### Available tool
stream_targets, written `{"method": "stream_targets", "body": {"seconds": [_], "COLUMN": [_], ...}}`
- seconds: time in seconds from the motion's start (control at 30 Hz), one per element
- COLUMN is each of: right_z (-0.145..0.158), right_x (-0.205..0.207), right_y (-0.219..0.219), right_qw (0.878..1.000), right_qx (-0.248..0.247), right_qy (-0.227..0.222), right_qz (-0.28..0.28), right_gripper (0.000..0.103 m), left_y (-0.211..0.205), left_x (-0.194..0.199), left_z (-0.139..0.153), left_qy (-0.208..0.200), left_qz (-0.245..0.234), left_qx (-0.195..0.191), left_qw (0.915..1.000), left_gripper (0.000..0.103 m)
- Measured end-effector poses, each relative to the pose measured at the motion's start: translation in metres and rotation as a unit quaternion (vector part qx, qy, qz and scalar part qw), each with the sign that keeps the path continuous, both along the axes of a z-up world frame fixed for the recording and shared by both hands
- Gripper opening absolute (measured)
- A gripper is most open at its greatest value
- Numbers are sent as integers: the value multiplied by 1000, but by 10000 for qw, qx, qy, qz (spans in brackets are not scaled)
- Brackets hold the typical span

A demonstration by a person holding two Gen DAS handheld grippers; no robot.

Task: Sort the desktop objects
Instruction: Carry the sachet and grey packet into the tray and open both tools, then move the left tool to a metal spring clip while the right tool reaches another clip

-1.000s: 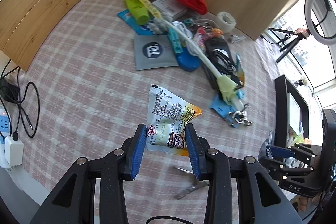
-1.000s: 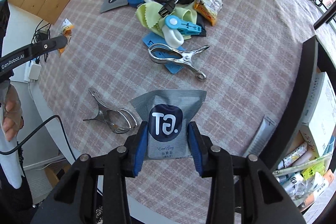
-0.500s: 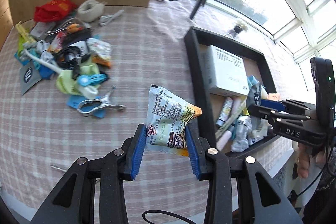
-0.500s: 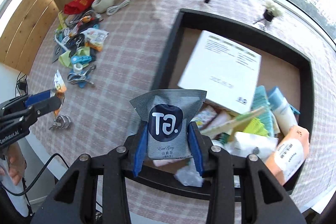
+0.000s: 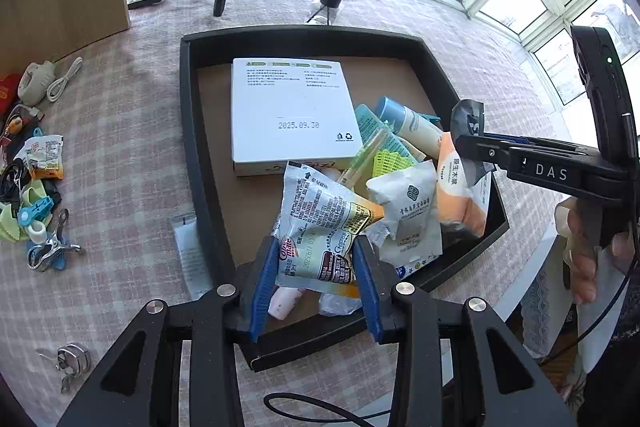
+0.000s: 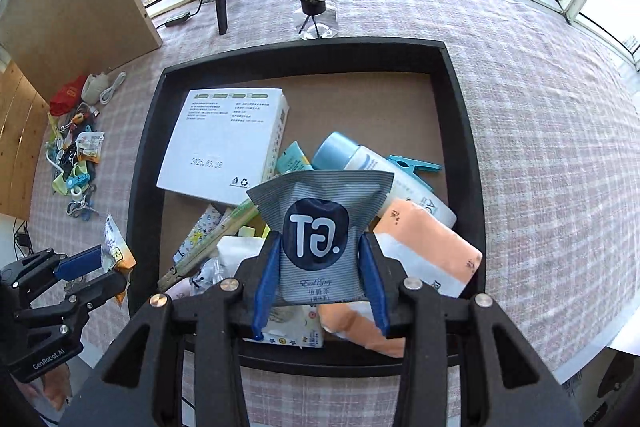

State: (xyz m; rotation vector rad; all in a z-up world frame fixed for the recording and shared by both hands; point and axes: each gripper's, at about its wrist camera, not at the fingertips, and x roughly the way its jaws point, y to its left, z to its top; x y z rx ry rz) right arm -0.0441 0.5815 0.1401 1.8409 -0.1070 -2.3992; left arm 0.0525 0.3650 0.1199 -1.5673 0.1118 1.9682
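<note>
In the left wrist view, the left gripper [image 5: 316, 269] at lower centre is clamped on the bottom edge of a crinkled snack packet [image 5: 322, 227], which hangs over the near part of the black tray [image 5: 192, 131]; the white box [image 5: 292, 115] lies flat in the tray's middle, and at right the right gripper [image 5: 476, 143] pinches a grey sachet [image 5: 468, 119] above the orange tissue pack [image 5: 460, 195]. Loose clips and cables sit on the checked tabletop [image 5: 120, 155] at far left. In the right wrist view, the right gripper [image 6: 320, 279] at lower centre is closed on the lower sides of the grey sachet [image 6: 320, 227], held over the tray [image 6: 460, 147] and its pile of tubes and packs, while the left gripper [image 6: 106, 267] shows at lower left with the snack packet [image 6: 116, 247]. Both packets look light, soft and slick-filmed, so they probably crumple rather than resist; a hold across the sealed edge seems surest, and they should drop freely once let go
</note>
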Motion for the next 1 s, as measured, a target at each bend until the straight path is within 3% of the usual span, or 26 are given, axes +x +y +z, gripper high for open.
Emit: {"method": "stream_targets", "body": {"seconds": [0.07, 0.1, 0.17, 0.2, 0.4, 0.7, 1.0], "right_z": [-1, -1, -1, 0, 11, 17, 7], "right_x": [-3, -4, -7, -9, -11, -17, -16], "right_y": [7, 9, 9, 8, 4, -62, -180], "right_qw": [10000, 10000, 10000, 10000, 9998, 9955, 9747], "right_qx": [15, 14, 18, 52, -62, -327, -292], "right_qy": [-5, -11, 28, 34, 201, 259, 294], "right_qz": [-42, -45, 12, 16, 65, 856, 2198], "right_gripper": [41, 50, 51, 52, 53, 53, 53], "left_y": [9, 13, 18, 18, -2, -89, -206], "left_x": [3, 4, 5, 5, -1, -18, -21], "left_z": [1, 2, 5, 5, 6, -2, -17], "left_qy": [4, -5, -33, -30, 57, 83, 97], "left_qz": [-73, -115, -143, -114, 140, 818, 1504], "left_qx": [-4, 22, 74, 73, 14, -189, -587], "left_qw": [10000, 9999, 9999, 9999, 9999, 9964, 9868], "left_gripper": [37, 39, 47, 57, 58, 58, 58]}}
